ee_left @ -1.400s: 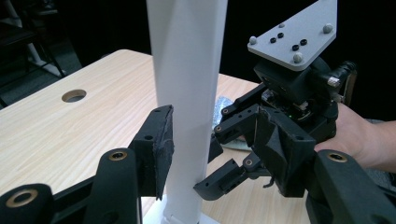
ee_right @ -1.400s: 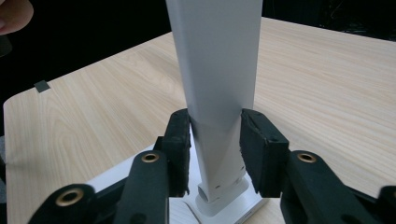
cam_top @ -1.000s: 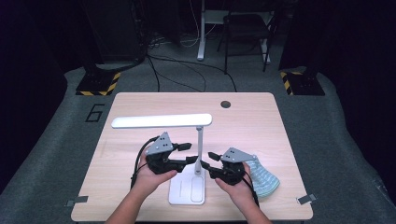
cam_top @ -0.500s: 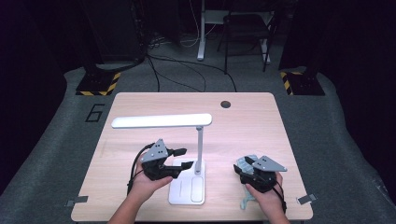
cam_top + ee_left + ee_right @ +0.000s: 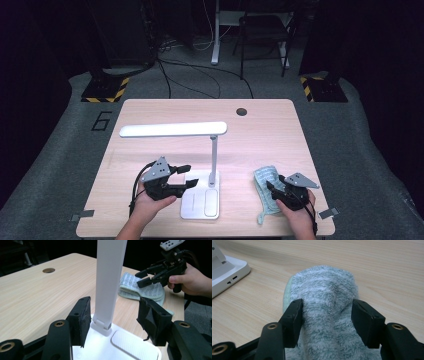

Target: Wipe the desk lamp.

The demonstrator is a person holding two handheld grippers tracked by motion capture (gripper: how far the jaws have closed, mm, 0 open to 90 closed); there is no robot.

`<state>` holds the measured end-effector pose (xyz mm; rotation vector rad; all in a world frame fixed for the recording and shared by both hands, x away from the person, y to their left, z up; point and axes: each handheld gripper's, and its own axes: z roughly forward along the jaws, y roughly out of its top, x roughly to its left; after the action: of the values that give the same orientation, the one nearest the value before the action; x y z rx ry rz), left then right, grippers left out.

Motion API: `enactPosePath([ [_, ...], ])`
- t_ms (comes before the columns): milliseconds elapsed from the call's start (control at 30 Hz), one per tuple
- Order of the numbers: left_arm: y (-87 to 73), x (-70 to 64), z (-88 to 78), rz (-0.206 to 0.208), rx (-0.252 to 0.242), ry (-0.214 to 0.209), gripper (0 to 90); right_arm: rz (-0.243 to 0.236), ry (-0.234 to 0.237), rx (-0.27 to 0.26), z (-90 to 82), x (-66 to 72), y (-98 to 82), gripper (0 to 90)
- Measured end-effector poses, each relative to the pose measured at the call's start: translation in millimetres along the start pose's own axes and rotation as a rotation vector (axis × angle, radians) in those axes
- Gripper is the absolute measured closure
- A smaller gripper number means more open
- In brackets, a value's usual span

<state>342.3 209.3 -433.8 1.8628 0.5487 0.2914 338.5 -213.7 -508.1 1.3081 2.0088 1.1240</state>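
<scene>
Left gripper [image 5: 113,320] with jaws apart on either side of white lamp stem [image 5: 109,282], neither pad touching it, having just been opening. Lamp base [image 5: 120,346] below, on wooden table [image 5: 37,295]. Farther off, folded cloth [image 5: 140,288], with right gripper [image 5: 145,277] above it in a hand [image 5: 190,281].

Lamp stem [image 5: 109,282] stands between left claw's [image 5: 186,176] spread jaws, gap each side; lamp base [image 5: 200,202] below it, lamp head [image 5: 172,130] overhead. Cloth [image 5: 325,315] bulges between right claw's [image 5: 274,191] jaws. Bare table [image 5: 260,135] beyond both claws, free passage.
</scene>
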Motion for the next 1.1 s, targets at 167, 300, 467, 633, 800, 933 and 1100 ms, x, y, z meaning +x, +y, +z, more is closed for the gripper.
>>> enactPosePath([
  [167, -7.9, -0.3, -6.0, 0.004, 0.001, 0.026, 43.9, -0.017, 0.006, 0.017, 7.9, -0.2, -2.7, 42.9],
  [300, -13.2, 1.0, -9.8, 0.019, -0.015, 0.043, 43.8, -0.032, 0.012, 0.029, 10.1, 2.7, -3.3, 42.9],
  [467, -19.9, 1.8, -11.4, 0.024, -0.010, 0.046, 43.4, -0.019, 0.020, 0.021, 10.6, 1.4, -4.5, 42.9],
  [633, -30.7, 2.7, -12.1, -0.002, 0.017, 0.054, 42.3, -0.005, 0.035, 0.016, 11.8, -1.0, -6.2, 40.4],
  [800, -36.7, 5.8, -16.2, -0.033, 0.025, 0.057, 42.1, -0.011, 0.040, 0.028, 13.0, -0.3, -8.1, 38.6],
  [933, -39.9, 5.4, -17.7, -0.038, 0.023, 0.038, 41.1, -0.043, 0.040, 0.039, 13.8, 0.7, -9.4, 42.2],
  [1100, -43.4, 5.9, -16.9, -0.032, 0.028, 0.053, 43.5, -0.033, 0.043, 0.040, 14.3, 0.0, -10.3, 44.1],
])
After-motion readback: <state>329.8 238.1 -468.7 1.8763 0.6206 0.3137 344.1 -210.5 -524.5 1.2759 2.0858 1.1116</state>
